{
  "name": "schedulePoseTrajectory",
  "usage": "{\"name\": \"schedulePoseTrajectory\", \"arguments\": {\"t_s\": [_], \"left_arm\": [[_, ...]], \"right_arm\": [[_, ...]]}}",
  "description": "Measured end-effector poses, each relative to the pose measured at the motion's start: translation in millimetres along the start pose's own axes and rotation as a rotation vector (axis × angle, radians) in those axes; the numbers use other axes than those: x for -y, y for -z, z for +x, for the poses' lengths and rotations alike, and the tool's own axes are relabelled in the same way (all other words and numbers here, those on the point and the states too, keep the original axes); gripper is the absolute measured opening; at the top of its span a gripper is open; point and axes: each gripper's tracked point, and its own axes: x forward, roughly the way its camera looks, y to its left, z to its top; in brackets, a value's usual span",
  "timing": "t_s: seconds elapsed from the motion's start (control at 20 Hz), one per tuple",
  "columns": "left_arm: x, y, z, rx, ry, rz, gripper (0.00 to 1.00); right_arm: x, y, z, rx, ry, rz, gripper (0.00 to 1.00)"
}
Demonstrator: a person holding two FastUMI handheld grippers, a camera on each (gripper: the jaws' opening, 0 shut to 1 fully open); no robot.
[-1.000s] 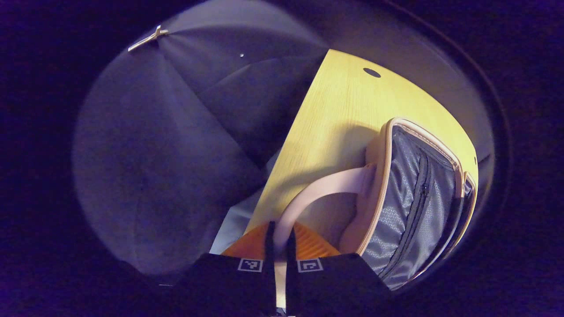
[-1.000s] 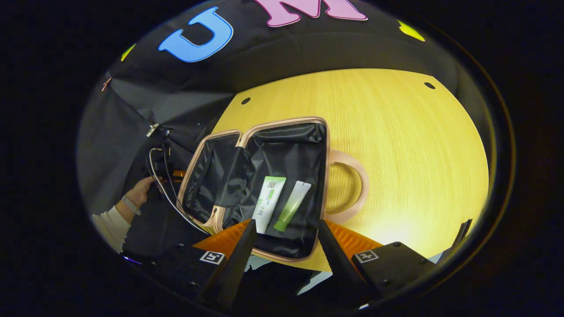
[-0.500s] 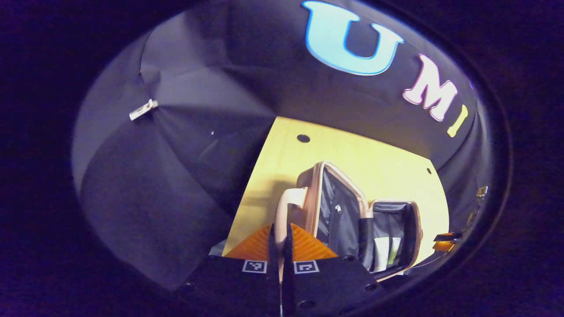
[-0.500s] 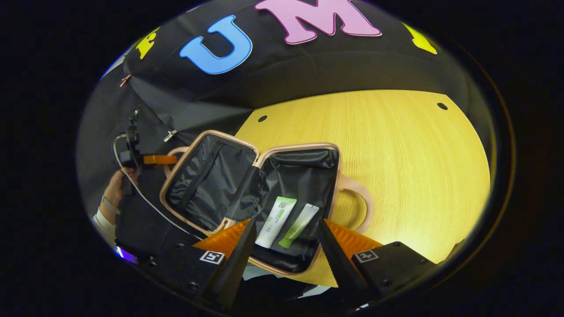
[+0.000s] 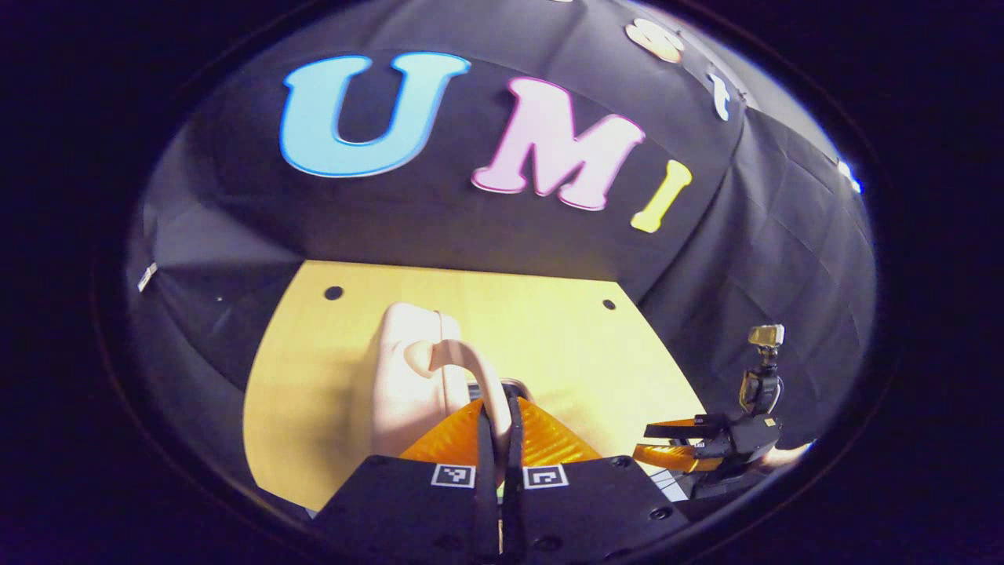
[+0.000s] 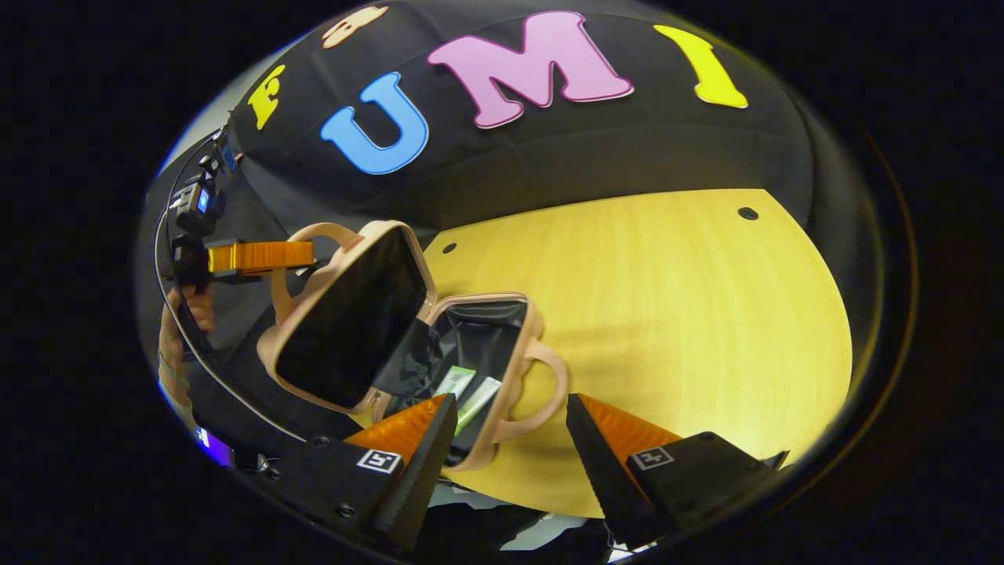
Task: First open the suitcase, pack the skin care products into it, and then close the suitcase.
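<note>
With two tubes of skin care product [image 6: 469, 391] already lying in the base of the suitcase [image 6: 502, 369] on the table [image 6: 667, 314], packing looks done and only closing remains. Left gripper [image 5: 499, 439] has its jaws clamped on the lid handle [image 5: 474, 369], lid [image 6: 345, 318] roughly half raised. Right gripper [image 6: 510, 439] hovers with jaws wide apart, holding nothing, base handle [image 6: 541, 392] between them; nothing visible blocks the lid's swing.
</note>
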Motion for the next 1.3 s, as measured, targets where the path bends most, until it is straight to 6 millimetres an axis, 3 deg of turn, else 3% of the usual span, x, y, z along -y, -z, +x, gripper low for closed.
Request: {"name": "schedulePoseTrajectory", "arguments": {"t_s": [0.1,0.25,0.35,0.45,0.55,0.65,0.7,0.8,0.95,1.05,1.15,1.25,1.3], "left_arm": [[35.6,31.9,50.2,-0.089,0.027,0.009,0.08],[45.2,101.3,126.1,-0.238,-0.031,0.027,0.08],[37.6,137.3,155.0,-0.353,-0.077,-0.004,0.08],[34.3,146.6,172.2,-0.36,-0.116,0.018,0.1],[20.2,147.9,173.8,-0.359,-0.204,0.079,0.13],[24.6,147.9,153.9,-0.378,-0.281,0.065,0.28],[30.3,136.3,142.5,-0.335,-0.316,0.071,0.5],[39.0,84.3,110.4,-0.161,-0.379,0.142,0.92],[72.9,-5.8,45.8,0.167,-0.411,0.218,0.92],[100.8,-47.6,-3.2,0.335,-0.418,0.202,0.92],[127.3,-76.8,-45.0,0.465,-0.384,0.187,0.93],[130.8,-105.7,-90.3,0.574,-0.365,0.192,0.92],[131.7,-107.8,-106.6,0.614,-0.371,0.2,0.93]], "right_arm": [[21.9,7.0,-17.7,-0.011,0.008,0.035,0.9],[55.0,15.6,-44.1,-0.01,0.042,0.047,0.9],[75.1,19.6,-62.2,0.006,0.056,0.043,0.89],[93.1,29.1,-73.1,-0.006,0.063,0.039,0.89],[109.8,36.2,-82.5,-0.016,0.062,0.016,0.9],[130.2,32.5,-85.6,-0.001,0.091,-0.047,0.9],[137.7,27.9,-86.5,0.007,0.102,-0.072,0.89],[136.8,6.8,-94.2,0.053,0.105,-0.106,0.92],[119.9,-49.5,-119.5,0.213,0.128,-0.23,0.97],[94.2,-102.0,-143.7,0.351,0.148,-0.299,0.97],[64.7,-153.9,-176.7,0.521,0.187,-0.325,0.97],[32.8,-190.2,-210.9,0.657,0.215,-0.331,0.96],[21.8,-201.0,-222.5,0.709,0.233,-0.338,0.96]]}}
